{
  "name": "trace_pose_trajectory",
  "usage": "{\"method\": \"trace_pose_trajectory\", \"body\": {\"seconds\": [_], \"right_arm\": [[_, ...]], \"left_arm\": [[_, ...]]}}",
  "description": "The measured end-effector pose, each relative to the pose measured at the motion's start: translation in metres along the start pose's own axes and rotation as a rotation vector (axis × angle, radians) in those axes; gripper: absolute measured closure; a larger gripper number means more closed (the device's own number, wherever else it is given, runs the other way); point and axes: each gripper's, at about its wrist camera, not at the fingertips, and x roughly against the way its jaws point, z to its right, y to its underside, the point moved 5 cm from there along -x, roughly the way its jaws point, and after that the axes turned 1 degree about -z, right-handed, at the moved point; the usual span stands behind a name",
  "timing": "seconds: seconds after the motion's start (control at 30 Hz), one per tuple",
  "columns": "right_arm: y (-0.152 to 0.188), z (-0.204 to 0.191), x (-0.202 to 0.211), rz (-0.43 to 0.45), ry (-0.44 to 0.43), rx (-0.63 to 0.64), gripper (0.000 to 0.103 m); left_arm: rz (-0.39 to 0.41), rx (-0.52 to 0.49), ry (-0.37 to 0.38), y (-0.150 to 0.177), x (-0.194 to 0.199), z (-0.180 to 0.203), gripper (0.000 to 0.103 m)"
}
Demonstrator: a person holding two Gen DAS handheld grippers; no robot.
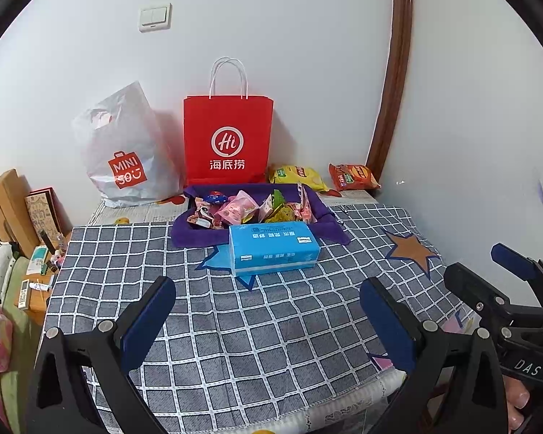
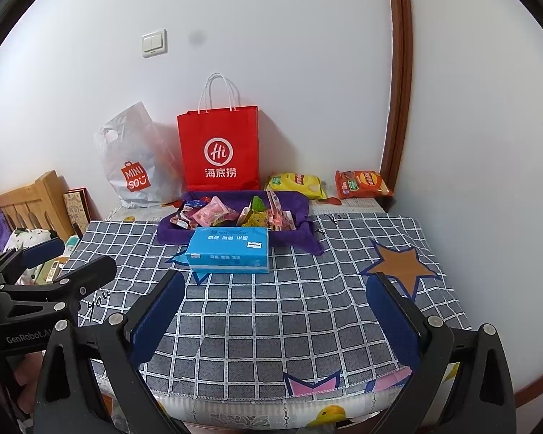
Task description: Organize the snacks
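Blue tissue pack (image 2: 229,249) fronting snack tray (image 2: 231,233) (touching)

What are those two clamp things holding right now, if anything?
Nothing. The left hand-held gripper and the right hand-held gripper both hang open above the checked tablecloth.

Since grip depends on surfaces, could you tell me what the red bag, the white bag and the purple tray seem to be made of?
Red bag: likely matte paper, with crisp folded edges and twisted cord handles. White bag: thin, glossy plastic film, crinkled and slightly see-through. Purple tray: apparently soft fabric, with limp sides and floppy corners.
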Motion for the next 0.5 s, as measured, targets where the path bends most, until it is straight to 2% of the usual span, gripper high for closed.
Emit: {"method": "trace_pose_trajectory", "body": {"seconds": [0.5], "right_arm": [[-0.0009, -0.002, 0.0042, 0.01, -0.007, 0.005, 0.004]], "left_arm": [[0.024, 0.003, -0.003, -0.0013, 0.0045, -0.0025, 0.0]]}}
